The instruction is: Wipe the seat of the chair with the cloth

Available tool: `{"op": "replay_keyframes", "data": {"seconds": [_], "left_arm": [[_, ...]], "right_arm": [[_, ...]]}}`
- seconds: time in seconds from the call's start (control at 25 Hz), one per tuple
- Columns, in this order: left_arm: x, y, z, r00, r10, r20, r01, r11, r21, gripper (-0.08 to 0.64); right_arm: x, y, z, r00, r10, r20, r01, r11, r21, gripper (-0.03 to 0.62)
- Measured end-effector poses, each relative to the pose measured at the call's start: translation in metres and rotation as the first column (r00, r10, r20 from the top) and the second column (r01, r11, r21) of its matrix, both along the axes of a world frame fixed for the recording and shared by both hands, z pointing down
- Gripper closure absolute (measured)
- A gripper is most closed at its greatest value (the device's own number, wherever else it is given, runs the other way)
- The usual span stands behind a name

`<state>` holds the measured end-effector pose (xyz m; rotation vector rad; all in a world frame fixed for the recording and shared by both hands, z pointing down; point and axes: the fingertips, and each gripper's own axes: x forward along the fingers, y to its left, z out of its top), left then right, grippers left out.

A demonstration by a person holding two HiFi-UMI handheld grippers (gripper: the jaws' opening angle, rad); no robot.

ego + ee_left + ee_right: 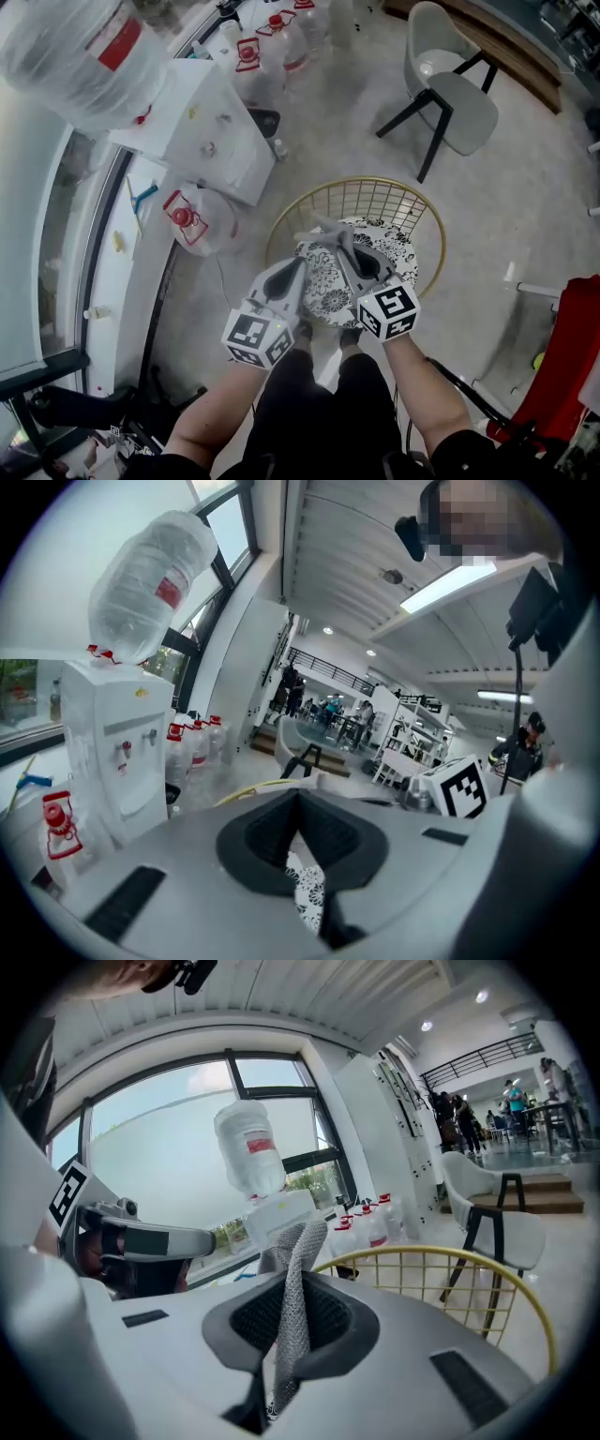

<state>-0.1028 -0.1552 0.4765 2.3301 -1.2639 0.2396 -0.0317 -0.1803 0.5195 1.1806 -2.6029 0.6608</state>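
A gold wire chair with a black-and-white patterned seat stands right below me. My right gripper hovers over the seat's left half, shut on a grey knitted cloth that sticks up past its tips. In the right gripper view the cloth runs up between the jaws, with the chair rim behind. My left gripper is just left of it at the seat's left edge, its jaws closed. Through the gap behind its jaws in the left gripper view I see a bit of the patterned seat.
A white water dispenser with a big bottle stands to the left by the window. Water jugs sit on the floor beside the chair. A grey chair is further off, and a red object at the right.
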Motion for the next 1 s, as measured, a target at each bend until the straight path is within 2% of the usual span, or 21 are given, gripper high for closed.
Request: {"op": "replay_keyframes", "data": {"seconds": [0.2, 0.44, 0.6, 1.0], "left_arm": [[-0.013, -0.002, 0.041, 0.999, -0.038, 0.009, 0.038, 0.997, -0.06, 0.554], [-0.014, -0.013, 0.089, 1.0, -0.019, 0.019, 0.021, 0.996, -0.09, 0.554], [-0.02, -0.016, 0.117, 0.998, -0.027, 0.054, 0.033, 0.992, -0.12, 0.554], [-0.029, -0.015, 0.159, 0.995, -0.061, 0.074, 0.075, 0.978, -0.196, 0.554]], "right_arm": [[-0.021, -0.002, 0.05, 0.998, -0.056, -0.02, 0.054, 0.997, -0.056, 0.569], [-0.03, -0.013, 0.111, 0.989, -0.116, -0.086, 0.107, 0.989, -0.103, 0.569], [-0.039, -0.015, 0.144, 0.984, -0.136, -0.113, 0.121, 0.983, -0.135, 0.569], [-0.056, -0.027, 0.206, 0.98, -0.156, -0.12, 0.126, 0.966, -0.227, 0.569]]}}
